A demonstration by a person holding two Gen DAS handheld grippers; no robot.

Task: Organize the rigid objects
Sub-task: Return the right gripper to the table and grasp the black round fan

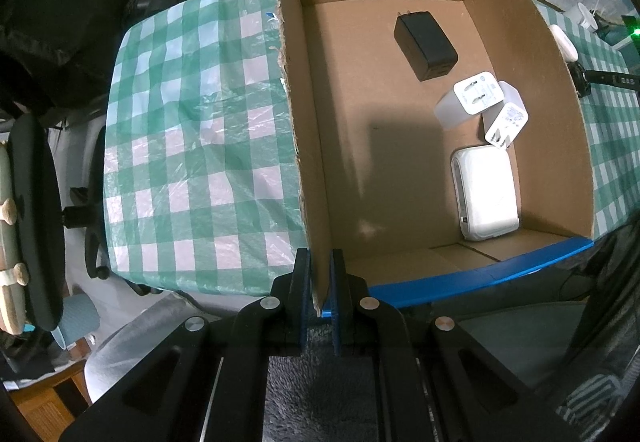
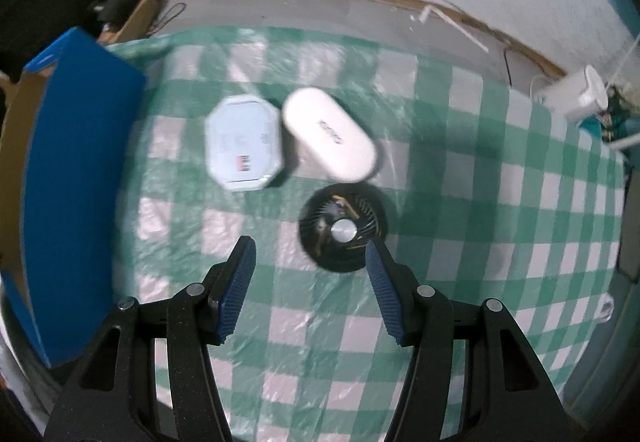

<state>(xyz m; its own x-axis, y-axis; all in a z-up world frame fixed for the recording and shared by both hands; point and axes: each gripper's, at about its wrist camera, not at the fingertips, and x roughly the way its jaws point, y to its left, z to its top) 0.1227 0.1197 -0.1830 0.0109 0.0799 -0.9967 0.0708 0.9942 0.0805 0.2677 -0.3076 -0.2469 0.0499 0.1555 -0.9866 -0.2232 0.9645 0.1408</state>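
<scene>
Left gripper (image 1: 320,282) clamped tight on the near left wall of the cardboard box (image 1: 304,146), pads pinching the edge. Inside the box: black charger (image 1: 426,46) toward the far side, two white plug adapters (image 1: 474,100) (image 1: 506,120) touching at the right, white flat device (image 1: 486,192) nearest, against the right wall.

Right gripper (image 2: 312,254) half open, holding nothing, pointing down over the green checked tablecloth (image 2: 480,202). Black round fan (image 2: 343,228) just beyond the right fingertip. Farther off, white oval case (image 2: 330,134) and pale octagonal box (image 2: 244,142) side by side. Blue box flap (image 2: 76,182) at far left.
</scene>
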